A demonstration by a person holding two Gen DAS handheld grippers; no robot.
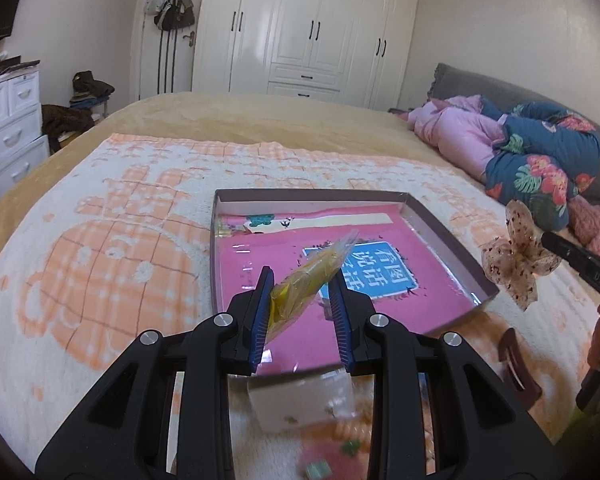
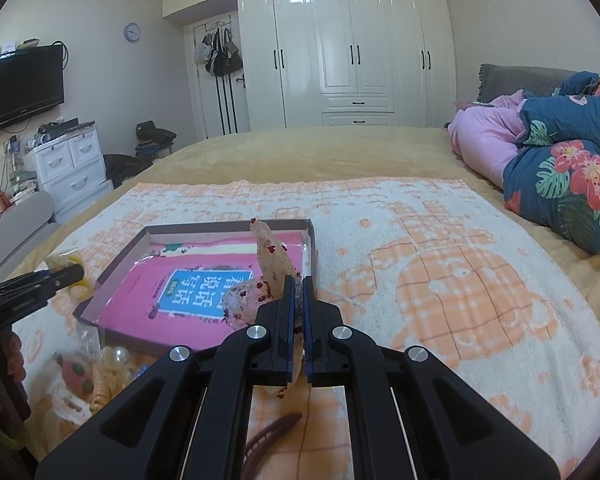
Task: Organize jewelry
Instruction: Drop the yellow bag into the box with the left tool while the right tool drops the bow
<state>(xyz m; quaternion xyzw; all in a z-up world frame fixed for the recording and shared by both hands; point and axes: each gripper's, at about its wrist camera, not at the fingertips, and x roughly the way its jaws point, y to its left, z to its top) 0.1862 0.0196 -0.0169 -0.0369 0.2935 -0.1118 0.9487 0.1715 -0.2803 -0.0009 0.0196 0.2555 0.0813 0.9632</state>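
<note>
The left tongs (image 1: 300, 280) are closed narrow on a small clear bag (image 1: 312, 276) with something yellow inside, held up above the near part of the shallow box (image 1: 452, 240). The bag sticks out past the fingertips, tilted toward the far right corner of the box. The right tongs (image 2: 298, 286) are pinched almost fully together on a speckled, see-through flower hair clip (image 2: 270, 264), which hangs in the air just off the right rim of the box. The box lies open on an orange-and-white blanket (image 1: 100, 240) spread over the bed (image 2: 320, 152); a pink book cover (image 2: 148, 300) fills its bottom. On the near side of the box lie a brown hair claw (image 1: 516, 364) and a loose heap of small bags and trinkets (image 2: 96, 376), too blurred to tell apart.
</note>
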